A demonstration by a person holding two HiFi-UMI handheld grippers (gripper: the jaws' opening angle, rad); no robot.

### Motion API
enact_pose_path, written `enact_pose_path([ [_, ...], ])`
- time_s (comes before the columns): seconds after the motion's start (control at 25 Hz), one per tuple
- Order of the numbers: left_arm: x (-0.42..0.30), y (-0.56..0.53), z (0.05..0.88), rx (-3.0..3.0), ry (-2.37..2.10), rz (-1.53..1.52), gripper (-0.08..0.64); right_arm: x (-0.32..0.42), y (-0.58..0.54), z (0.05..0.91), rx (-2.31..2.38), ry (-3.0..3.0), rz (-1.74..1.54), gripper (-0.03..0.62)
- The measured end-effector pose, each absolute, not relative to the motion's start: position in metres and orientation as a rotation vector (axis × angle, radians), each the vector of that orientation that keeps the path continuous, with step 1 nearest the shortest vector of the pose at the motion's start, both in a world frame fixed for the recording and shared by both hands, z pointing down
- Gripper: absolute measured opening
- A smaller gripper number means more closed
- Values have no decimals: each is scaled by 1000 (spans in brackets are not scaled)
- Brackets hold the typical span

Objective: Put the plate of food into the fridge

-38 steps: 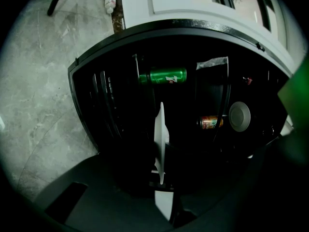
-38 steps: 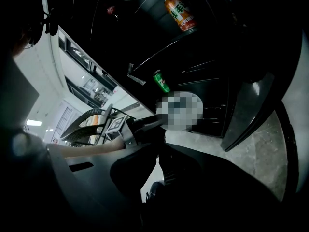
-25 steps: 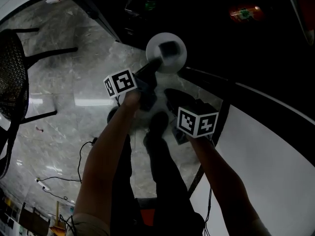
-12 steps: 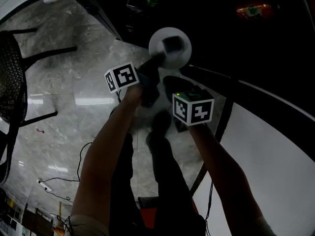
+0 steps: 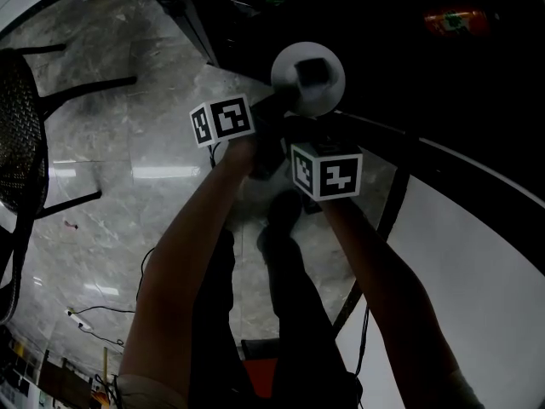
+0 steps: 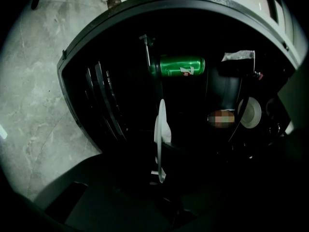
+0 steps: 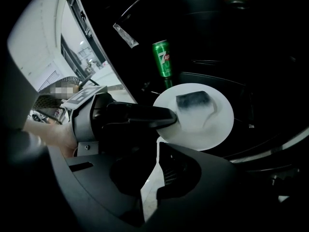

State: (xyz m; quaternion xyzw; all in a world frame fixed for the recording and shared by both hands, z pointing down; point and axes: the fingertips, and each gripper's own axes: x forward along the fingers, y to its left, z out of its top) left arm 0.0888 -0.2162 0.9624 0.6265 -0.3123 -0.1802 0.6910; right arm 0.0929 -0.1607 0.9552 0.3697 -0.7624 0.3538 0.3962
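Grey marble floor [image 5: 128, 169] fills the frame's left. At upper centre the right gripper [image 7: 157, 151] is pressed together, empty, beside the left gripper [image 7: 166, 116], which pinches the white plate [image 7: 212, 129] by its rim. The plate carries dark food [image 7: 194, 102] at the fridge [image 6: 104, 105] opening, with a green can [image 6: 181, 65] beyond.

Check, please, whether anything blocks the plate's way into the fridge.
Nothing visible blocks the opening: the left gripper holds the plate by its rim at the open fridge. A green can stands deeper in, just beyond the plate's far edge; it might get in the way if the plate goes straight back.
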Motion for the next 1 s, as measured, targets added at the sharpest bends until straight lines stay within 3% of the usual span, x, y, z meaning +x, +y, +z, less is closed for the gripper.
enact_pose_path([
  [0.44,95,-217,966,1468,-649,-259,34,94,-170,960,869,-1905,694,31],
  [1.0,97,-233,960,1425,-649,-354,31,97,-180,958,814,-1914,563,31],
])
